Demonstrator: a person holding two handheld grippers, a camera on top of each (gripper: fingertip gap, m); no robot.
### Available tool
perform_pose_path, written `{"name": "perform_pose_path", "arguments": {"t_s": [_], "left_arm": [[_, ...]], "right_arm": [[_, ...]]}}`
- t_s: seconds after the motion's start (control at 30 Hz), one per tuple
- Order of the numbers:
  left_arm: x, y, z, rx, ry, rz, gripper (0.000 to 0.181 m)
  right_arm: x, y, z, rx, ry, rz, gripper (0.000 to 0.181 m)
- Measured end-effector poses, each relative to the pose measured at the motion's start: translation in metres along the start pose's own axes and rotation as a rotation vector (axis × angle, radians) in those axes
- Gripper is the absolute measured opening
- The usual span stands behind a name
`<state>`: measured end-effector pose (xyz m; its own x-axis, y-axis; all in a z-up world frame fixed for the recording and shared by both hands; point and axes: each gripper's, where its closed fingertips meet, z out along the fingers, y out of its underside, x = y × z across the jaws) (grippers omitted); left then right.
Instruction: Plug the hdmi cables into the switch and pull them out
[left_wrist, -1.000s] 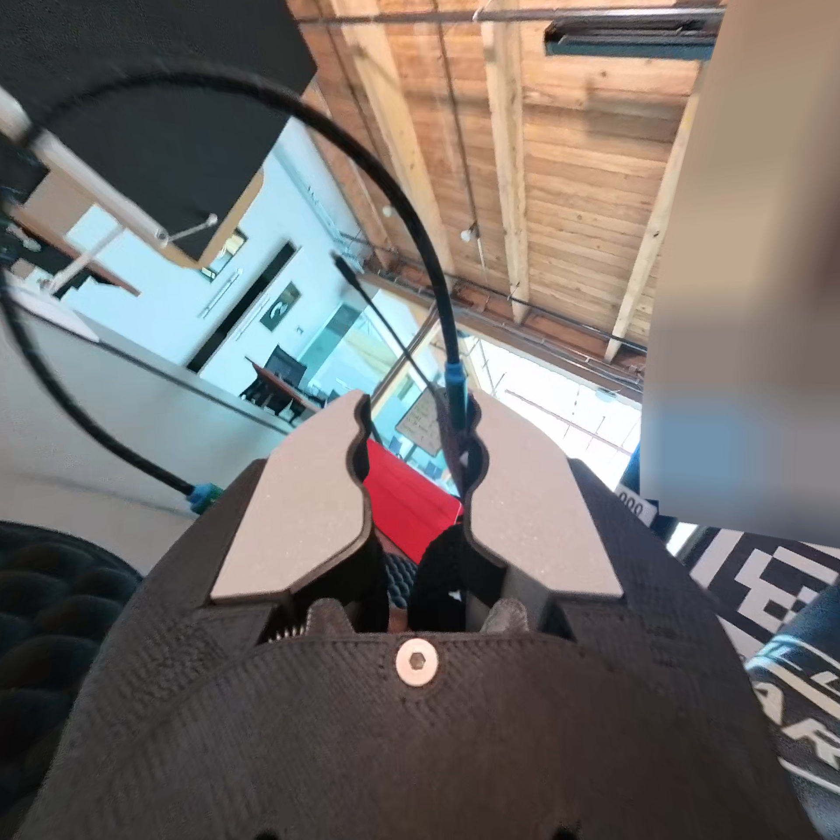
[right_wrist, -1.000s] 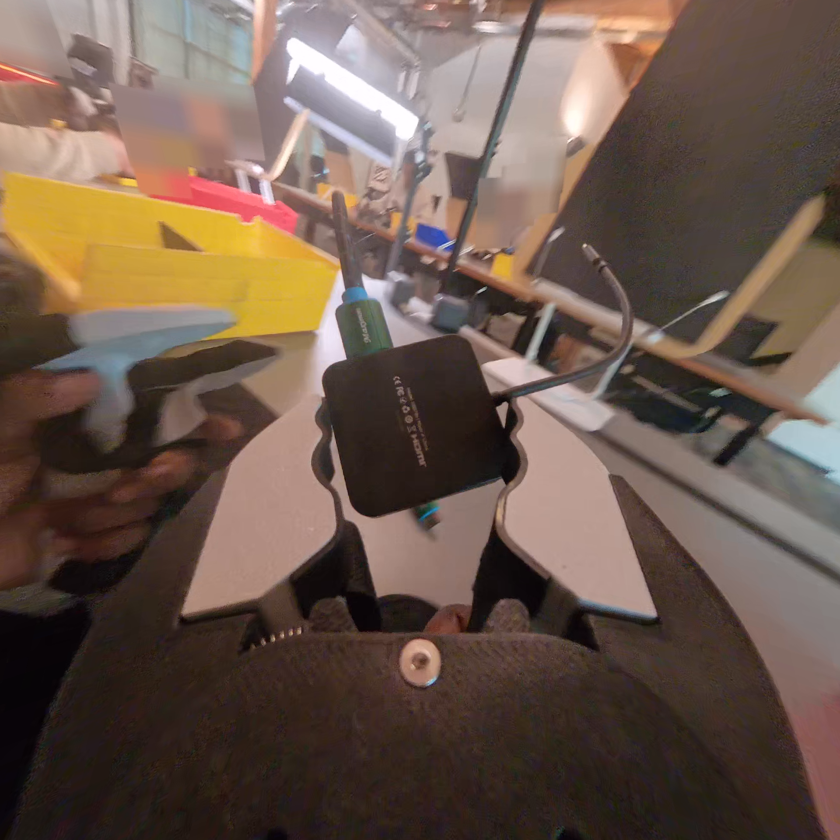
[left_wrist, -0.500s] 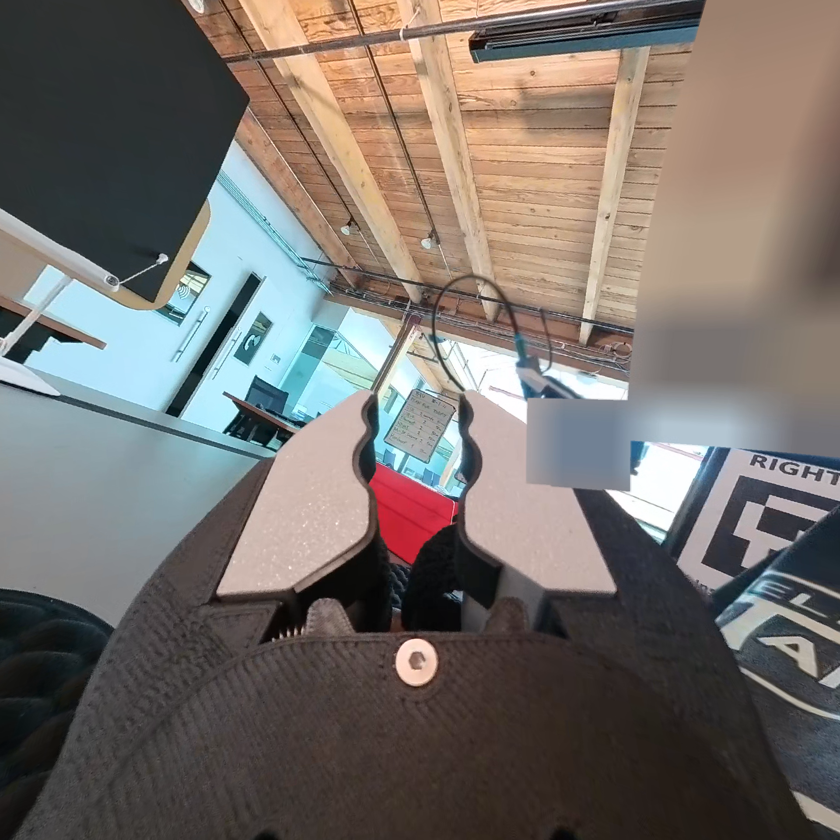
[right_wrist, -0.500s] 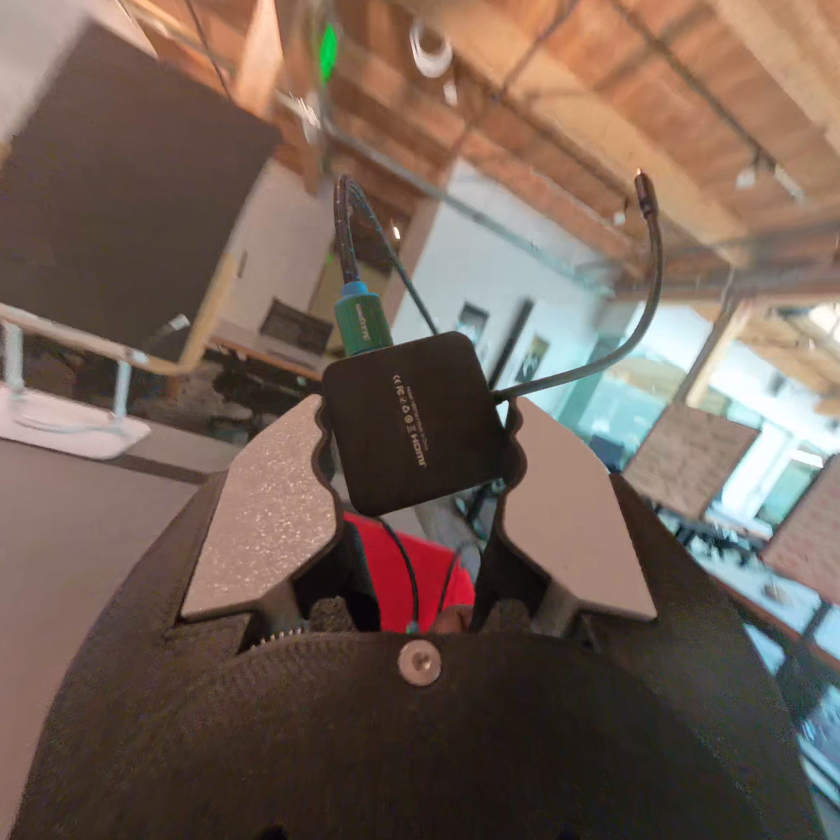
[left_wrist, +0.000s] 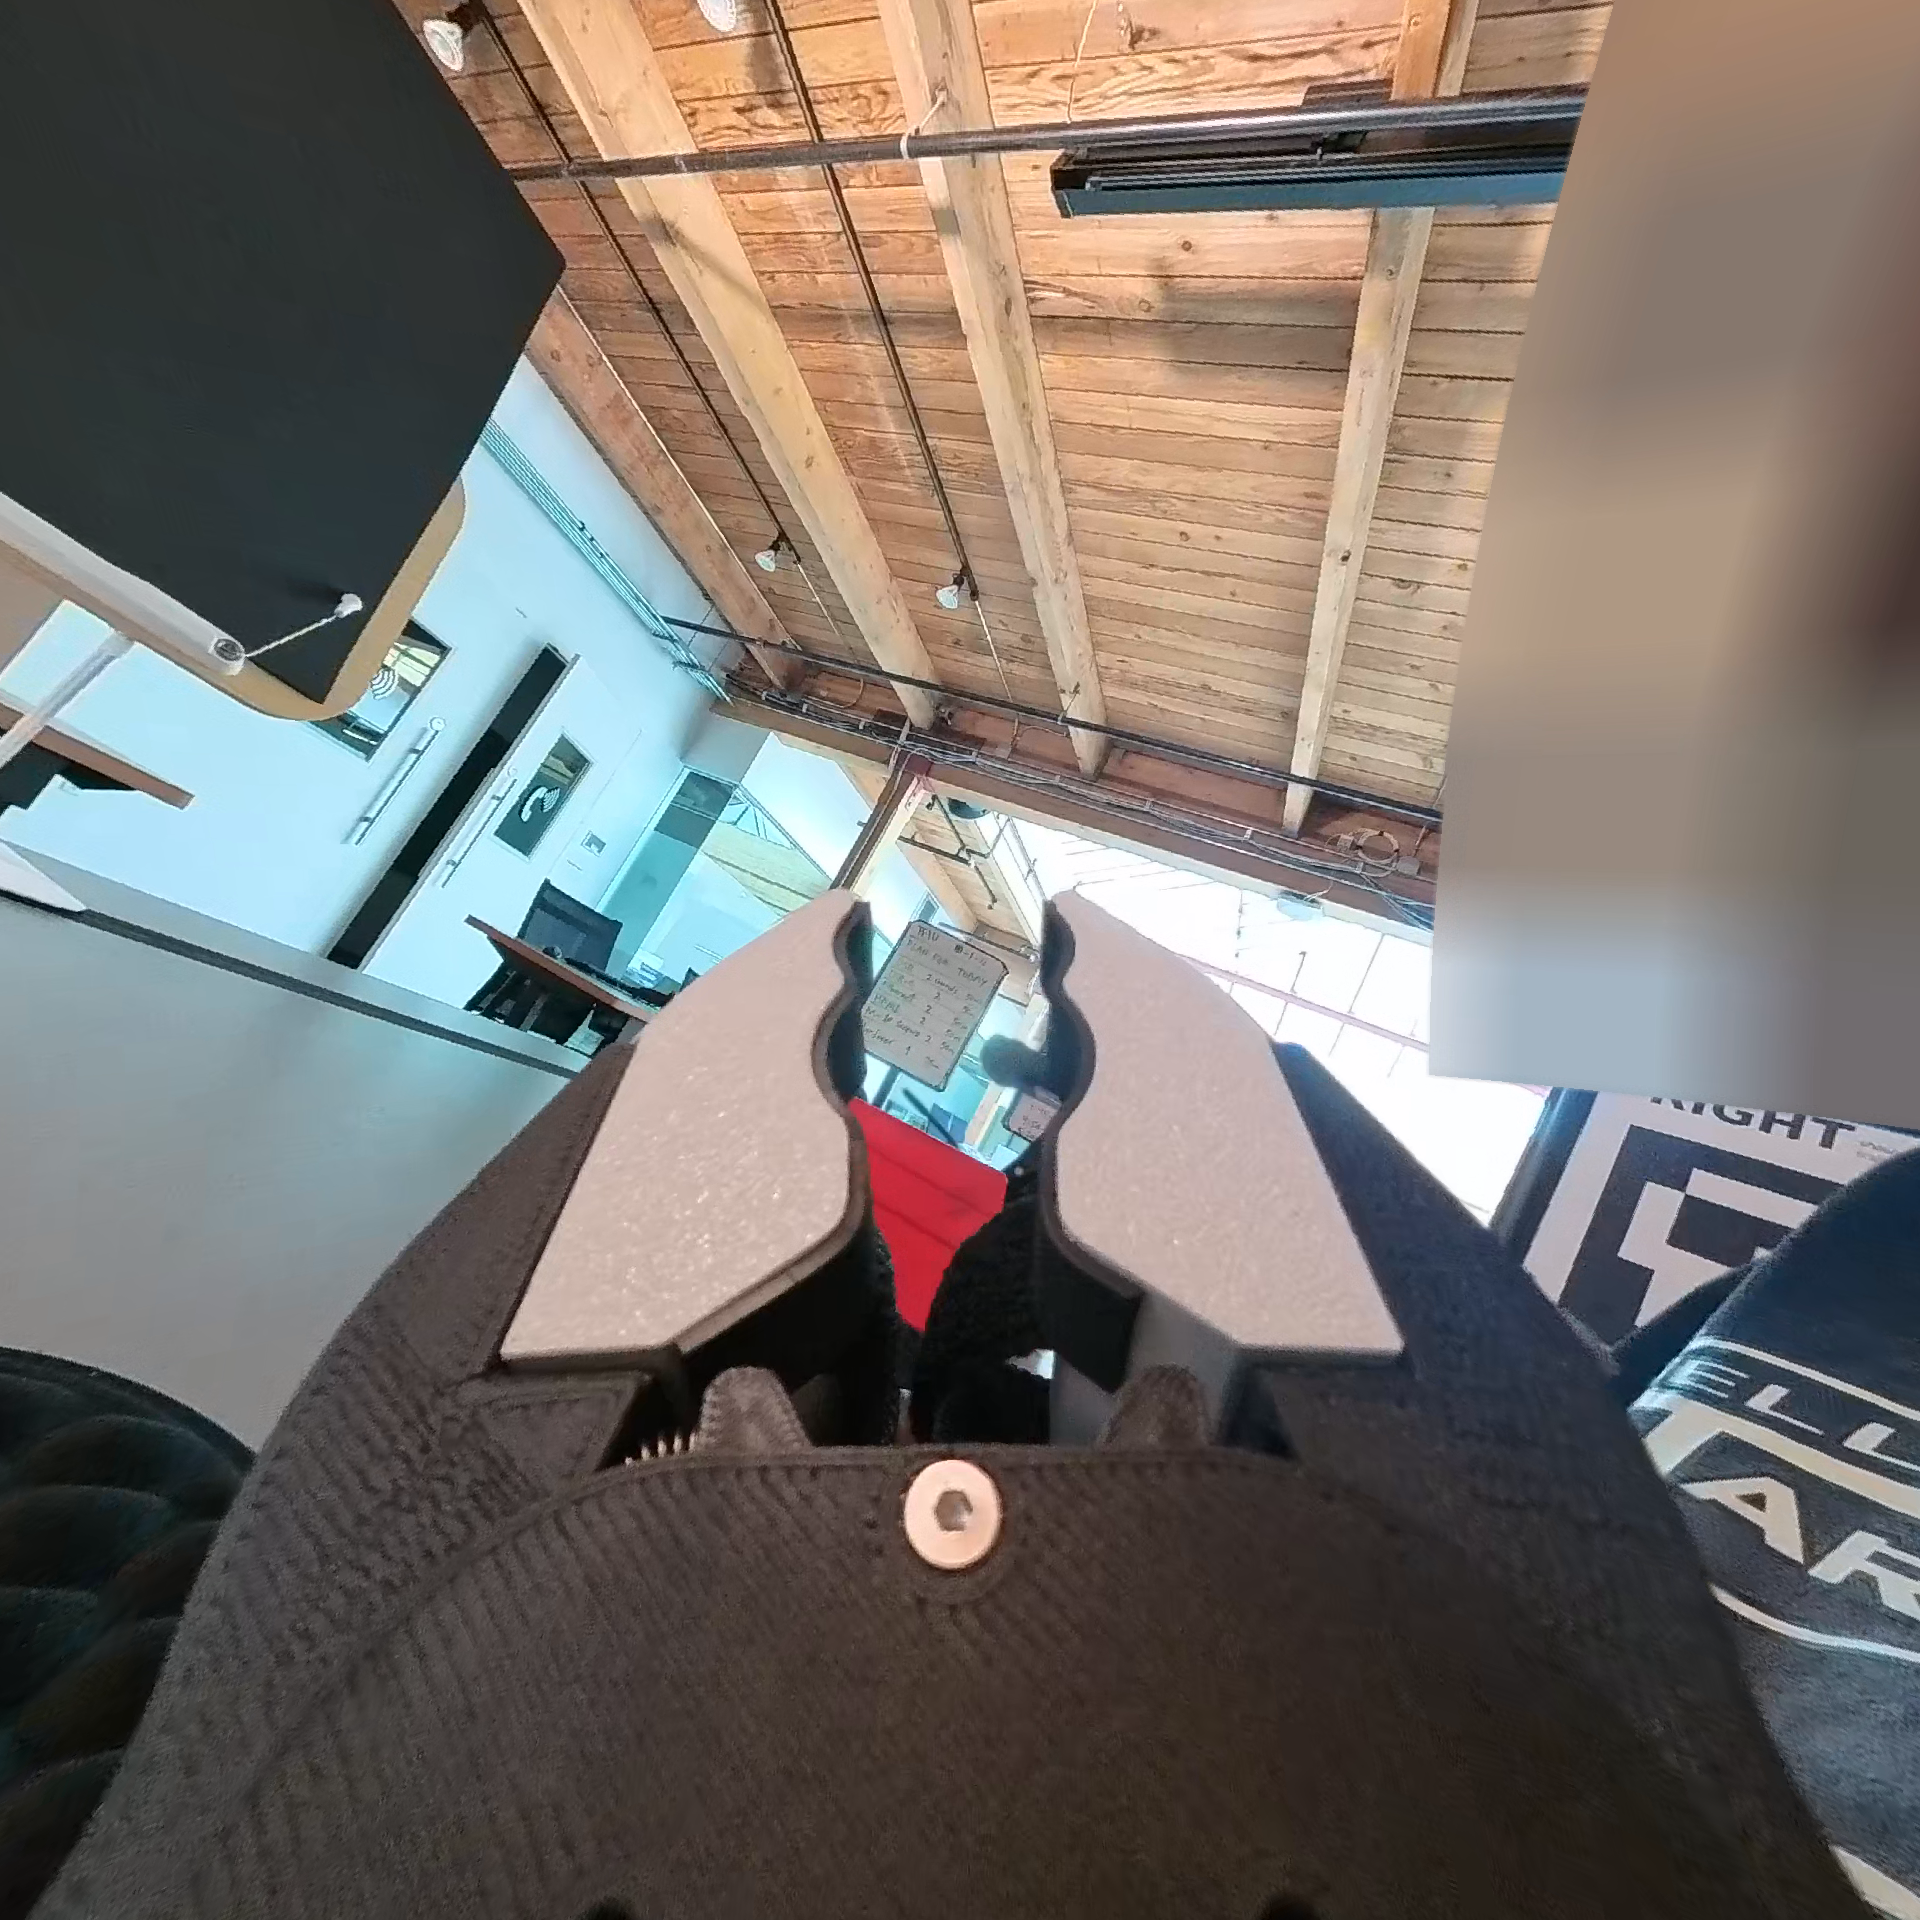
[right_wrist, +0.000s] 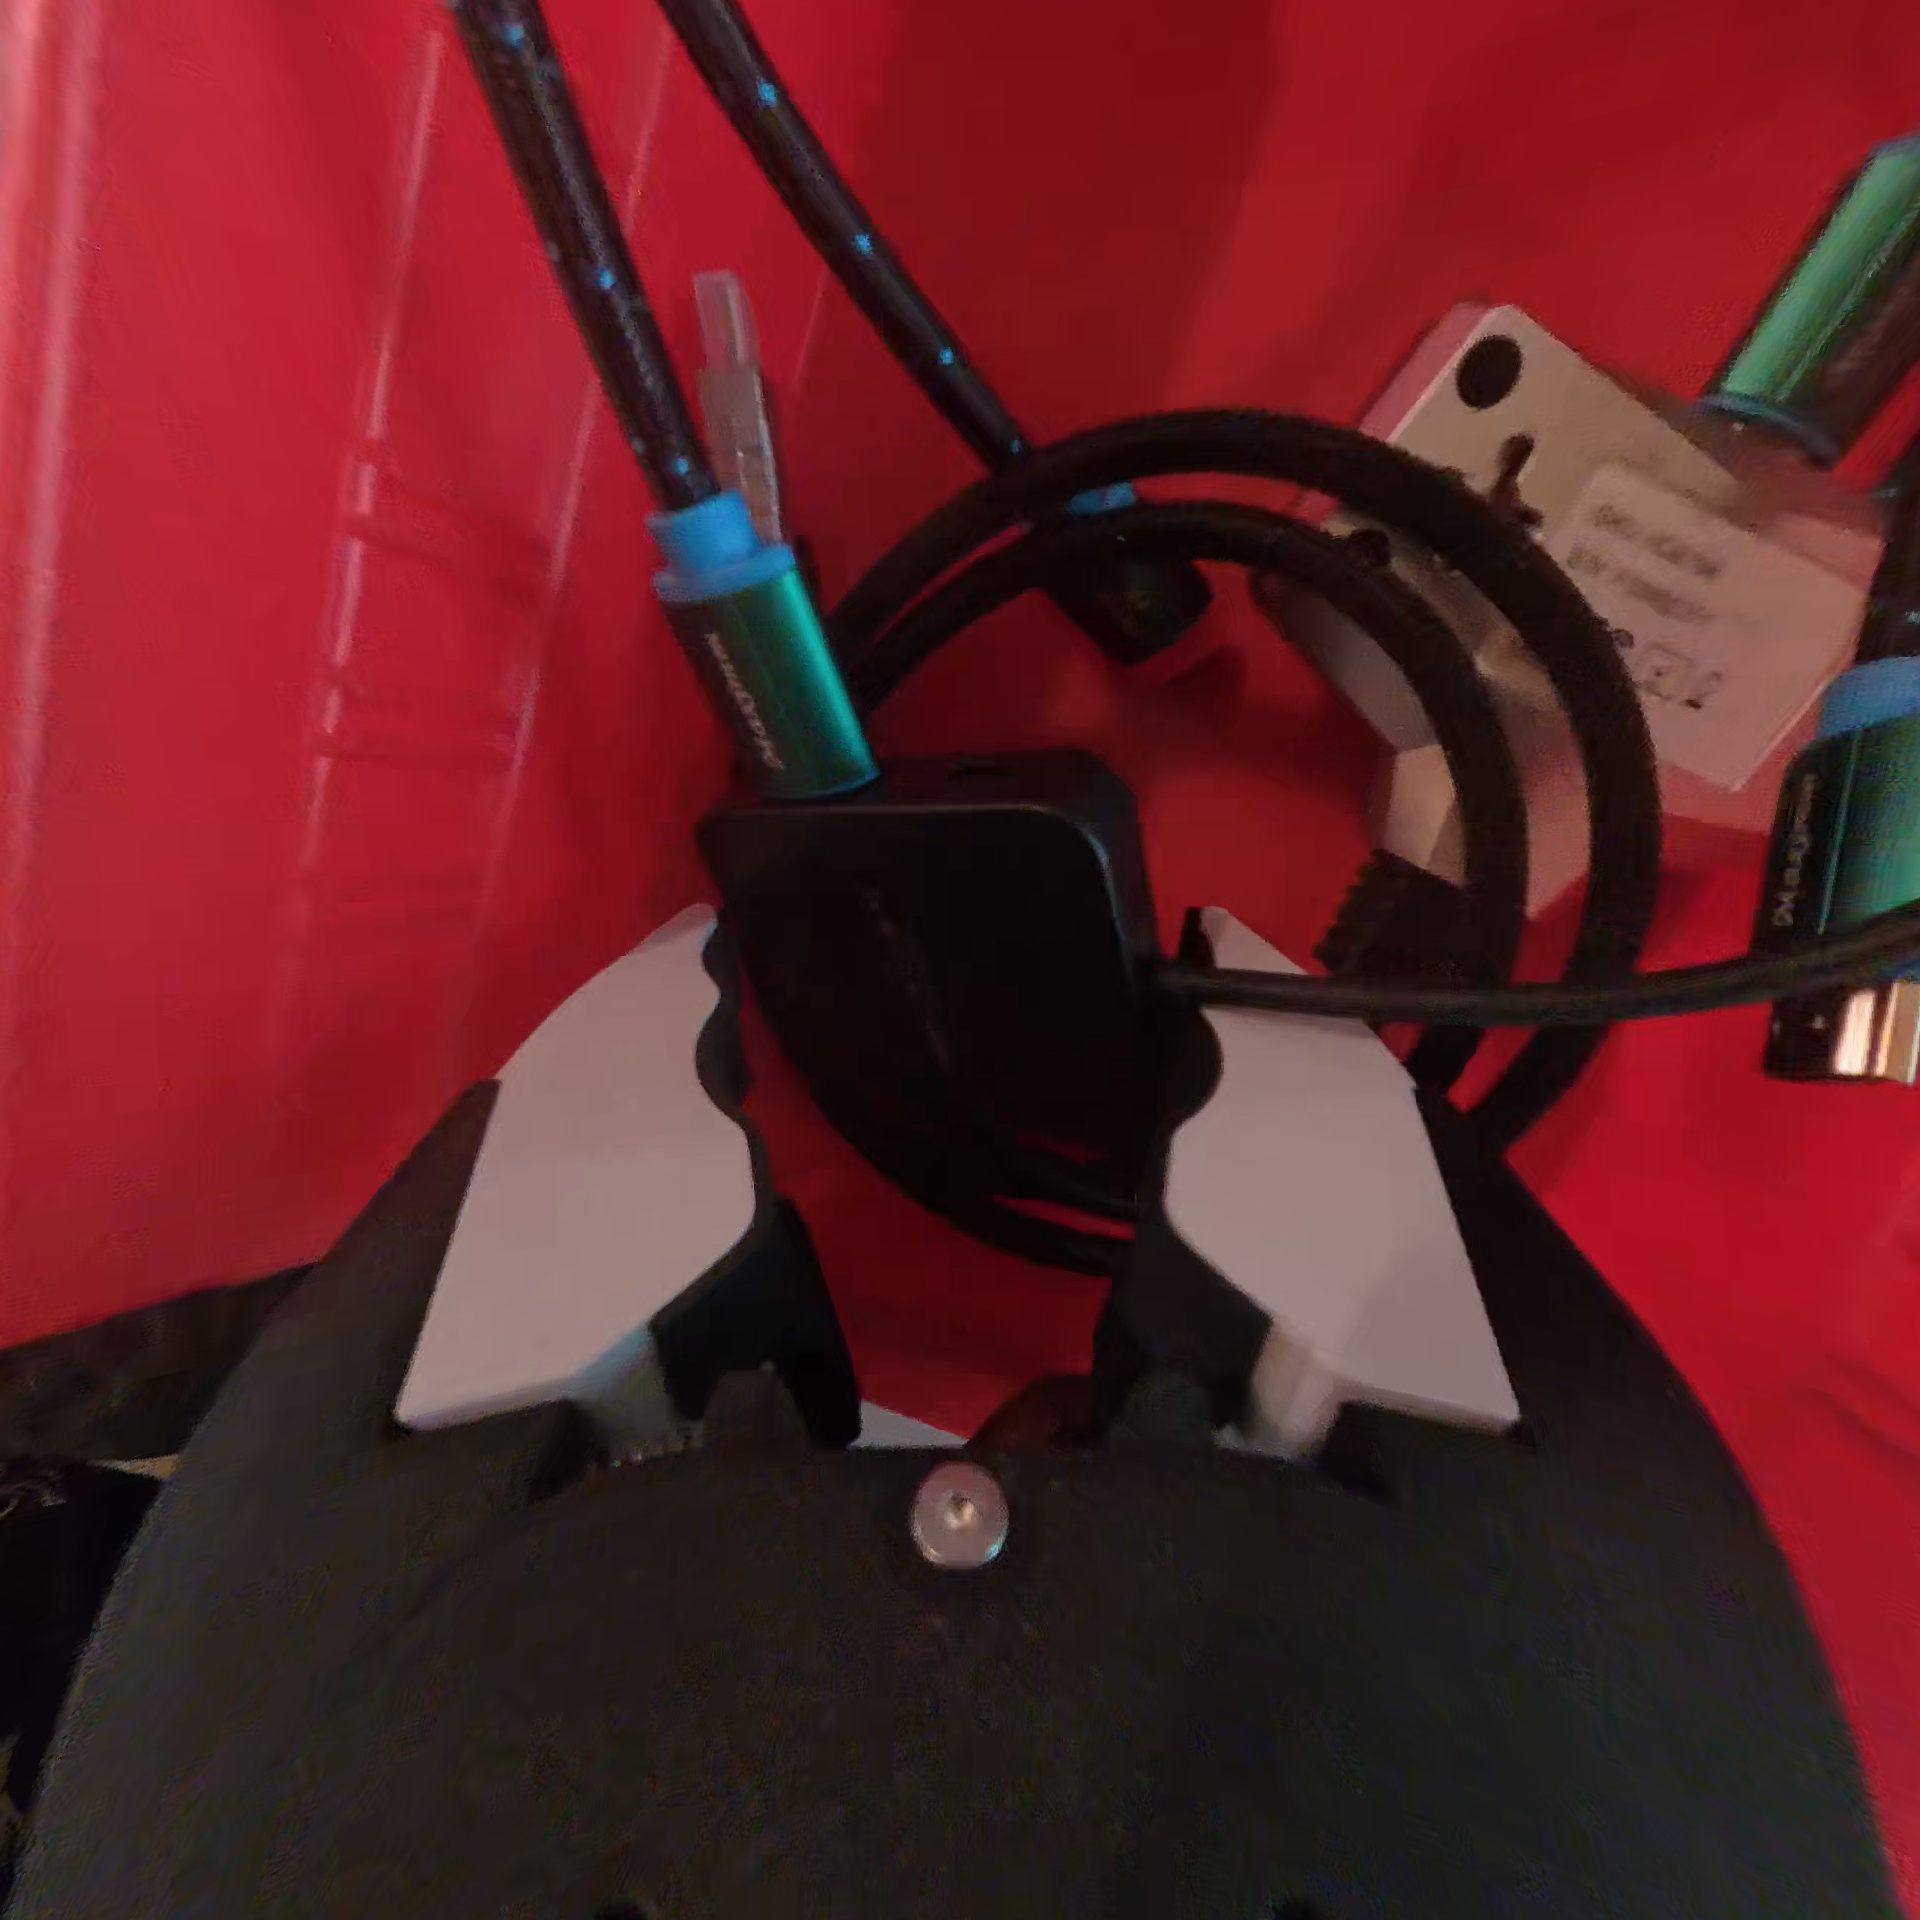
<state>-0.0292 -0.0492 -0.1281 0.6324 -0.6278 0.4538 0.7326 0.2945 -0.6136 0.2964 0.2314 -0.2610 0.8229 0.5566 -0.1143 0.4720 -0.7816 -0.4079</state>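
Right gripper (right_wrist: 956, 935) clamped on black switch (right_wrist: 935, 935) between jaws, 1 green plug (right_wrist: 779, 696) seated ahead-left; left gripper (left_wrist: 948, 987) parted, empty; risk: cable drag twisting switch loose.

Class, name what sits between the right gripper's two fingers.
In the right wrist view, the black switch, a green HDMI plug in it, sits clamped in the right gripper.
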Motion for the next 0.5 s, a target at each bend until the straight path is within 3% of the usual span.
{"name": "perform_pose_path", "arguments": {"t_s": [0.2, 0.43, 0.5], "left_arm": [[0.000, 0.001, 0.001, -0.011, 0.003, -0.007, 0.030], [0.004, 0.006, 0.003, -0.031, -0.004, 0.077, 0.030], [0.003, 0.006, 0.004, -0.028, -0.018, 0.087, 0.030]], "right_arm": [[-0.007, -0.024, -0.050, 0.244, 0.013, -0.046, 0.102], [0.049, -0.060, -0.155, 0.878, 0.297, 0.053, 0.119], [0.068, -0.054, -0.169, 0.954, 0.388, 0.071, 0.125]]}}
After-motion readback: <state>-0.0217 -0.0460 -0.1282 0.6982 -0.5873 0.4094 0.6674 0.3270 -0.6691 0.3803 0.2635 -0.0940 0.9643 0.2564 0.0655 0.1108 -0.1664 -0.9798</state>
